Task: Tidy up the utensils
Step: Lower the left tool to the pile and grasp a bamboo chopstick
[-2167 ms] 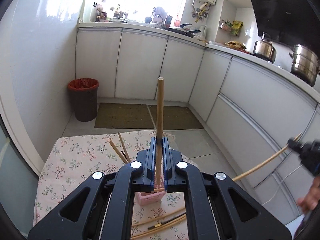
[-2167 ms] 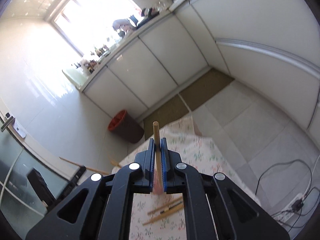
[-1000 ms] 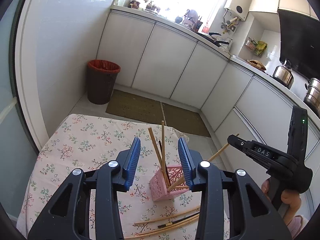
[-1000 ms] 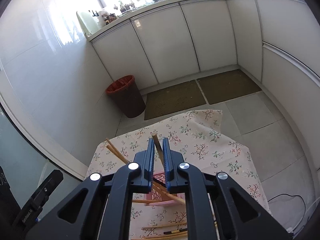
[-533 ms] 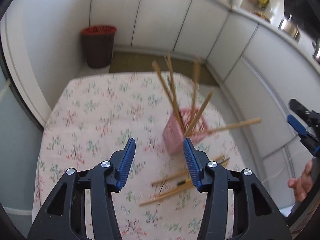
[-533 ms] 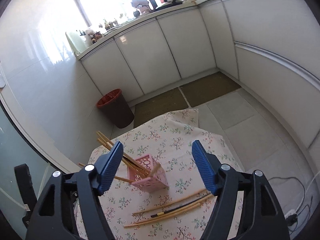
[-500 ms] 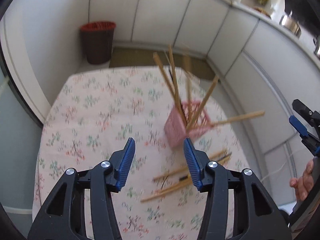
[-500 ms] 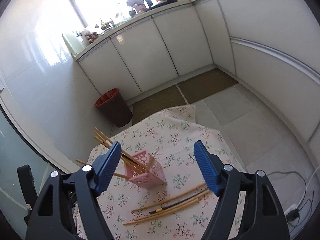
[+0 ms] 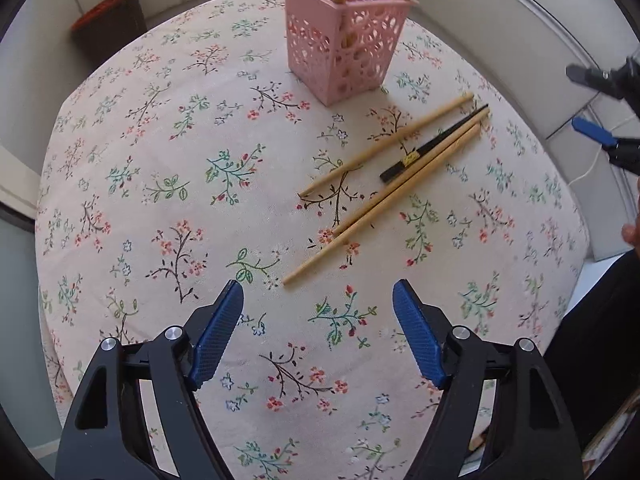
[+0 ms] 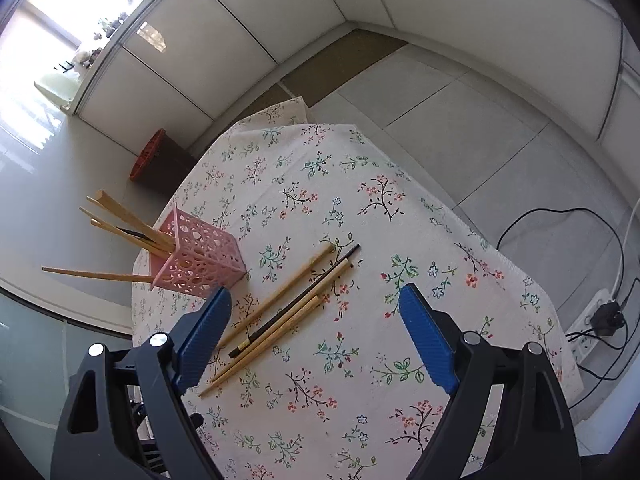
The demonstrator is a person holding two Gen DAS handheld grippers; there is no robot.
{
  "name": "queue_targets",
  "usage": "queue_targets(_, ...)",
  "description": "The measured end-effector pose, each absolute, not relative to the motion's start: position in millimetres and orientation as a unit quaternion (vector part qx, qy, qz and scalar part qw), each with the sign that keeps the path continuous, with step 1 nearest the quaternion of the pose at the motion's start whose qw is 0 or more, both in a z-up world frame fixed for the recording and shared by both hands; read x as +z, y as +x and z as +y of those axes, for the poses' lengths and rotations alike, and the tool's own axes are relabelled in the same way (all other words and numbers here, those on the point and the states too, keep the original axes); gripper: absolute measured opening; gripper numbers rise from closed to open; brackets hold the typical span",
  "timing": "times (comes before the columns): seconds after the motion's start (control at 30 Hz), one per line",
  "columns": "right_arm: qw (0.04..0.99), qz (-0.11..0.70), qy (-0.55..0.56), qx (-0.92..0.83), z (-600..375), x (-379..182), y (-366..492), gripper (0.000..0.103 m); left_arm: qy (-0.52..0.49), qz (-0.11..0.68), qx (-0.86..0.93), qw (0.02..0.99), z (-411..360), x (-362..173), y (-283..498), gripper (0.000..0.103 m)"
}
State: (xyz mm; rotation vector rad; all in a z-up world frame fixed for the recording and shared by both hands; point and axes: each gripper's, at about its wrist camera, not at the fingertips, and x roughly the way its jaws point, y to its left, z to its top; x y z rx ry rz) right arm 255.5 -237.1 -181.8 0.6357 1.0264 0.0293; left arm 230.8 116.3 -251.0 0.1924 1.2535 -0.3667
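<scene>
Left gripper stood spread wide and empty above the floral tablecloth; right gripper was likewise spread and empty. No legible writing was found. One pink holder stood upper centre of the left view, with five sticks counted in it in the right view. Four chopsticks lay loose beside it: three wooden chopsticks and one black chopstick.

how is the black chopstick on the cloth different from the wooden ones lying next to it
The black chopstick is dark with a yellow band near one end; the wooden chopsticks are plain tan. The black one looks shorter and thinner than the wooden ones. All lie flat on the floral tablecloth, roughly parallel, outside the pink holder.
</scene>
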Motion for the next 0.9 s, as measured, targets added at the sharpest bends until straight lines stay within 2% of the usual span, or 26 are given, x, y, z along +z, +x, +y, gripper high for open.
queue_targets(0.23, 0.808, 0.503, 0.307, 0.007, -238, -194, 258, 0.084, 0.130, 0.567, -0.193, 0.790, 102, -262, 236, 0.072)
queue_targets(0.33, 0.799, 0.508, 0.322, 0.002, -243, -199, 259, 0.084, 0.139, 0.581, -0.192, 0.779, 100, -275, 244, 0.059)
queue_targets(0.5, 0.794, 0.514, 0.324, -0.005, -244, -202, 260, 0.084, 0.148, 0.575, -0.201, 0.779, 100, -280, 247, 0.056)
queue_targets(0.6, 0.790, 0.524, 0.317, -0.009, -241, -207, 262, 0.084, 0.151, 0.573, -0.209, 0.778, 99, -279, 246, 0.041)
queue_targets(0.67, 0.784, 0.535, 0.315, -0.014, -240, -212, 264, 0.084, 0.153, 0.574, -0.220, 0.774, 97, -279, 243, 0.026)
queue_targets(0.77, 0.771, 0.552, 0.317, -0.025, -241, -223, 267, 0.084, 0.167, 0.572, -0.234, 0.768, 91, -278, 237, 0.013)
queue_targets(0.9, 0.753, 0.568, 0.328, -0.042, -247, -236, 270, 0.084, 0.194, 0.564, -0.268, 0.756, 69, -275, 214, 0.008)
